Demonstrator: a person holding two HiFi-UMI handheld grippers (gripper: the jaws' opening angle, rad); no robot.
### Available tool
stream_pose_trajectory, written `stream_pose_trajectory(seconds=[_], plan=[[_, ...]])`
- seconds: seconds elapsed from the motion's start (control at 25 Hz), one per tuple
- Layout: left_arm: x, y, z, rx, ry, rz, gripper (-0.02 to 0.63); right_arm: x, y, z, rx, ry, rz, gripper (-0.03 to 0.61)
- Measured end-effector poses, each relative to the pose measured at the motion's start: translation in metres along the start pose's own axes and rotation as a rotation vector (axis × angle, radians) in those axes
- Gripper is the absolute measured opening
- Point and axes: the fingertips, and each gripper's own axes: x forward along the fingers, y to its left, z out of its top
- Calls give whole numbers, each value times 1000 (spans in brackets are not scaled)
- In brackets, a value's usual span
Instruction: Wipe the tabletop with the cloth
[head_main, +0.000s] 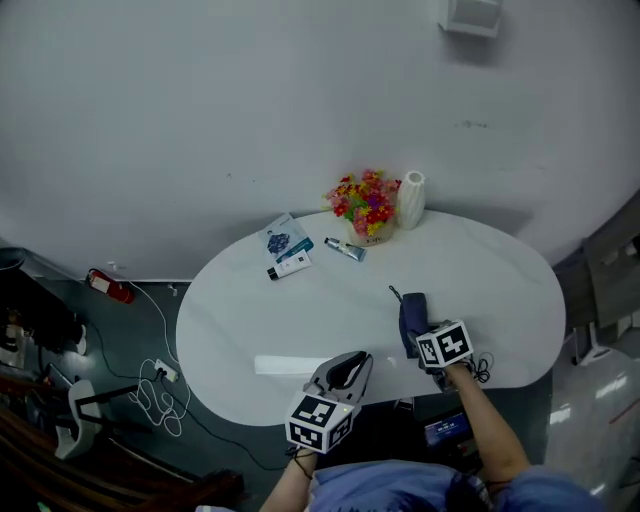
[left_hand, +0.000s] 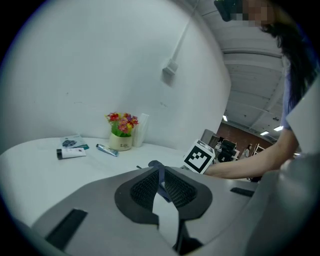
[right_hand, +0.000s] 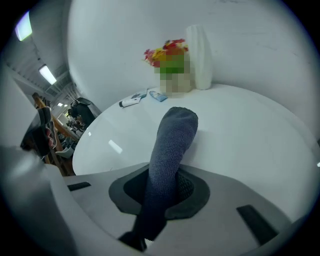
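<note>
Grey-blue cloth (right_hand: 170, 145) clamped between jaws of right gripper (right_hand: 162, 194) — its end lying forward on white tabletop (right_hand: 245, 140), flowers (right_hand: 167, 52) and white vase (right_hand: 200, 57) beyond.

No legible text. Print on the white plastic tube (head_main: 289, 267), blue flat packet (head_main: 281, 240) and cream flower pot (left_hand: 120, 142), mid-frame, is too small to read.

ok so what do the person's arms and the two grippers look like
The left gripper and right gripper are light grey moulded shells with black textured pads on the inside. Each carries a white cube with black square markers, the left one and the right one. The person wears a blue short-sleeved top; the forearms are bare.
</note>
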Motion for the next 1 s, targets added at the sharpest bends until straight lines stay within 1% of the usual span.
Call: stream_pose_trajectory(seconds=[0.28,0.52,0.64,0.8,1.0], plan=[[63,-84,7,52,25,-132,37,-62,-129,-45,120,-23,-138,60],[96,-134,9,119,56,-216,37,-113,-222,-81,235,-51,-254,60],[106,-153,11,142,63,-241,37,-137,-264,-99,275,-52,-313,60],[111,-167,10,162,79,-257,37,-163,-309,-118,315,-52,-372,61],[107,-167,5,154,92,-231,37,-187,-349,-136,330,-28,-423,60]])
